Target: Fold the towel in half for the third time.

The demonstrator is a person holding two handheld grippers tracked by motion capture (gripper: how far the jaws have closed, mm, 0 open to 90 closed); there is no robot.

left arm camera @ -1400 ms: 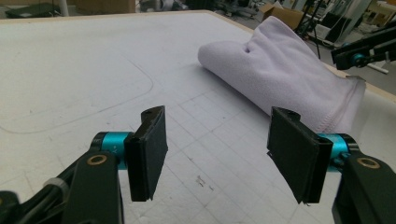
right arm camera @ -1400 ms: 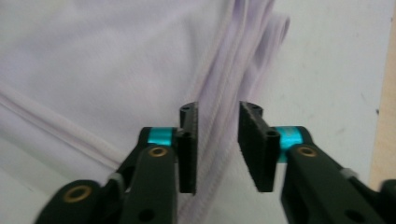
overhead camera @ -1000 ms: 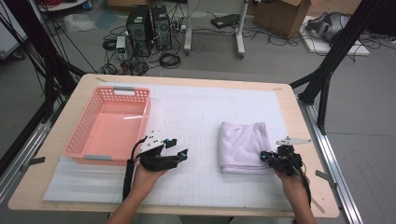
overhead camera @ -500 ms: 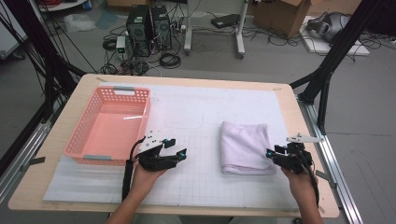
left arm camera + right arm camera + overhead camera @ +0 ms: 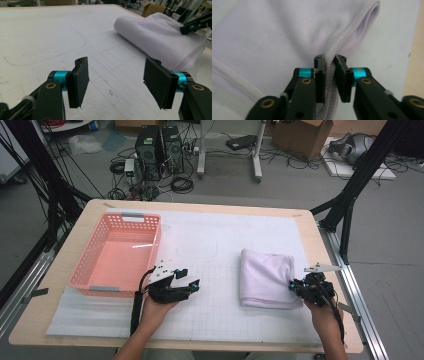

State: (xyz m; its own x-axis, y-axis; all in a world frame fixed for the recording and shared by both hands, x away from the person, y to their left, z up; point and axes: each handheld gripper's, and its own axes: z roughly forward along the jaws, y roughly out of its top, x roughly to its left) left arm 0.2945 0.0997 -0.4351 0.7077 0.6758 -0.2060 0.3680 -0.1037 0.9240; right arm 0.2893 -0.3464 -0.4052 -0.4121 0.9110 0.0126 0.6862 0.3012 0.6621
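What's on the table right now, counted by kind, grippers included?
Folded towel: 1, white, its edge pinched by the right gripper
Basket: 1, pink, nothing inside
Grippers: 2, left gripper open over the white mat
Mat: 1
Total: 5

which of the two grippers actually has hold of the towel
The right gripper: its jaws are pinched on the hemmed edge of the folded white towel. The left gripper stands wide open over the bare mat, apart from the towel.

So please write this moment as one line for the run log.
right gripper: shut on towel edge | left gripper: open, empty, over mat | basket: empty
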